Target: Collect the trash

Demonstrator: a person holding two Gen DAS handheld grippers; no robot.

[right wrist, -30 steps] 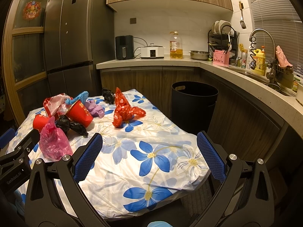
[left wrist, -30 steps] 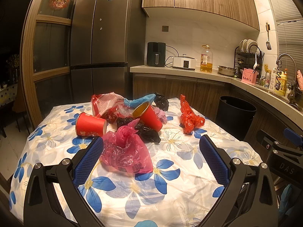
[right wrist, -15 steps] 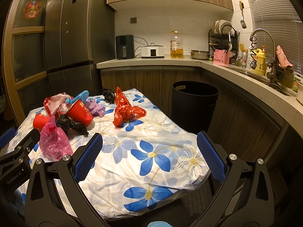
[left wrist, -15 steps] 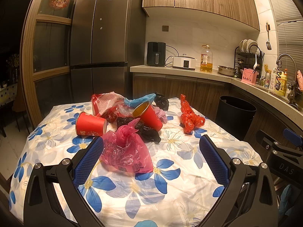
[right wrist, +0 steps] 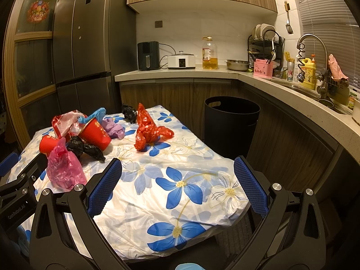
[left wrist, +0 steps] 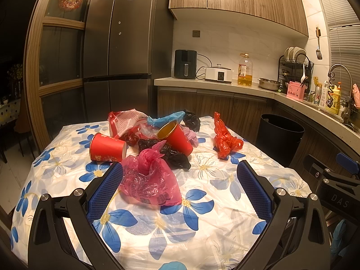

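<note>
Left hand-held gripper [left wrist: 180, 186]: jaws spread wide over the counter, holding nothing; the pink bag sits between them, against the left blue pad.
Right hand-held gripper [right wrist: 177, 185]: jaws spread wide, holding nothing, over a bare stretch of flowered cloth near the counter's corner.
Counter [left wrist: 225, 202]: covered in a white cloth with blue flowers; it carries all the trash.
Pink bag [left wrist: 149, 180]: knotted at the top, crumpled, nearest the left gripper.
Black bag [left wrist: 171, 154]: crumpled, just behind the pink bag, touching the tilted red cup.
Red cup on its side [left wrist: 106, 147]: lies left of the pile, its open end toward the left edge of the view.
Tilted red cup [left wrist: 176, 136]: leans on the pile with its gold-lined mouth facing up and left.
Red-and-white wrapper [left wrist: 123, 123]: at the back left of the pile.
Blue glove [left wrist: 165, 118]: draped over the top of the pile.
Purple bag [right wrist: 113, 128]: just behind the tilted cup.
Small black bag [left wrist: 191, 121]: at the far edge of the cloth.
Red bag [left wrist: 222, 139]: twisted, lying alone to the right, apart from the pile.
Bin [right wrist: 231, 121]: black, open, on the floor between the counter and the kitchen cabinets.
</note>
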